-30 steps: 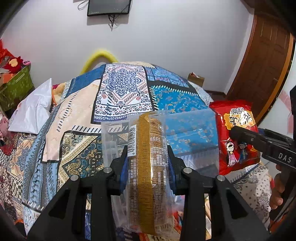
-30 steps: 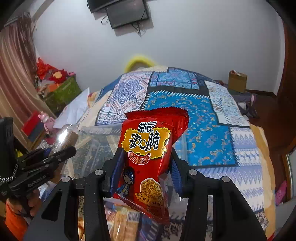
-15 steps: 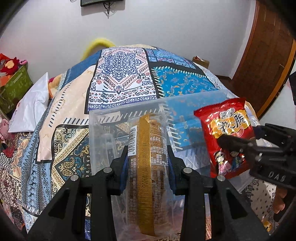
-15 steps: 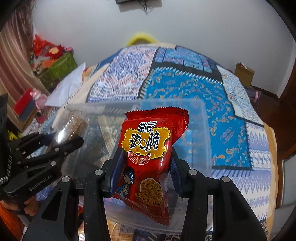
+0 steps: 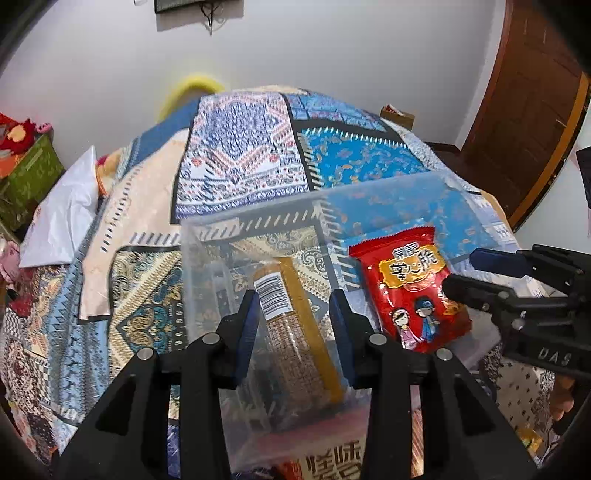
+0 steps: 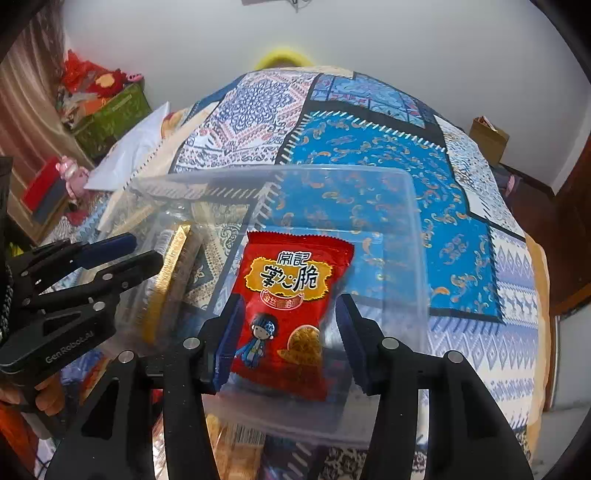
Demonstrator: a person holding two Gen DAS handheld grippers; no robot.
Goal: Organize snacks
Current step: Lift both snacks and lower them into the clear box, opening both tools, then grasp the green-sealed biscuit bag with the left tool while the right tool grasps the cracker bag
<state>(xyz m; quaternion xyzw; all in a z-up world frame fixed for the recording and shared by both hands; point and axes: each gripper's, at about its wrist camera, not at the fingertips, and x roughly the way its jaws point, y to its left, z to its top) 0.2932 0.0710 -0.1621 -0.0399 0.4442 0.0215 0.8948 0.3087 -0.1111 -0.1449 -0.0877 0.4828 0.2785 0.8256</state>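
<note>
Landmark: the clear plastic bin [image 6: 417,236] on the patterned bedspread [image 6: 461,236].

Nearest, on the near side of the bin, the left gripper [image 5: 293,325] stands with its blue pads spread wider than the clear-wrapped biscuit pack [image 5: 295,332], a gap showing on each side; the pack appears to lie loose inside the bin's left half. The right gripper [image 6: 288,332] also has its jaws parted around the red noodle snack bag [image 6: 291,310], which lies in the bin's right half, the left pad close to the bag's edge and the right pad clear of it.

Both snacks look delivered, so the step in hand is a clean release. I judge it best to draw each gripper straight back over the near wall, jaws kept wide, so no pad snags crinkly wrapper and drags a pack out. More packets [image 6: 236,450] lie in front of the bin

Beyond the bin, the bedspread runs to the white wall [image 6: 332,33]
</note>
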